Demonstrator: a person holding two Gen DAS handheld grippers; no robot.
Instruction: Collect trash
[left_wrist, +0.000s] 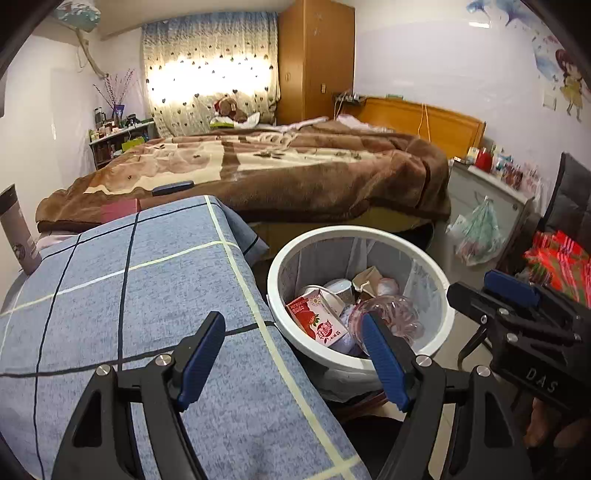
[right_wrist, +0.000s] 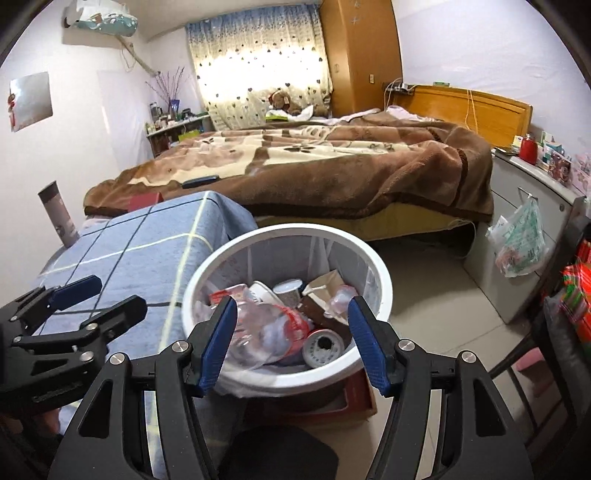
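A white mesh waste bin (left_wrist: 360, 233) (right_wrist: 288, 384) stands on the floor beside a table with a blue checked cloth (left_wrist: 147, 280) (right_wrist: 147, 236). In the bin lie a pink strawberry milk carton (left_wrist: 318, 319), a crumpled clear plastic bottle (right_wrist: 266, 332), cups and a brown paper piece (right_wrist: 325, 282). My left gripper (left_wrist: 293, 334) hovers open over the table's edge and the bin's rim, with nothing between its fingers. My right gripper (right_wrist: 291, 321) is open above the bin and holds nothing. Each gripper shows at the edge of the other's view.
A tall grey tumbler (left_wrist: 18, 232) (right_wrist: 59, 214) stands at the table's far left. Behind lies a bed with a brown blanket (right_wrist: 314, 162). A cabinet (right_wrist: 524, 236) with a hanging plastic bag (right_wrist: 521, 243) stands at the right, near a chair with red-green fabric (left_wrist: 557, 262).
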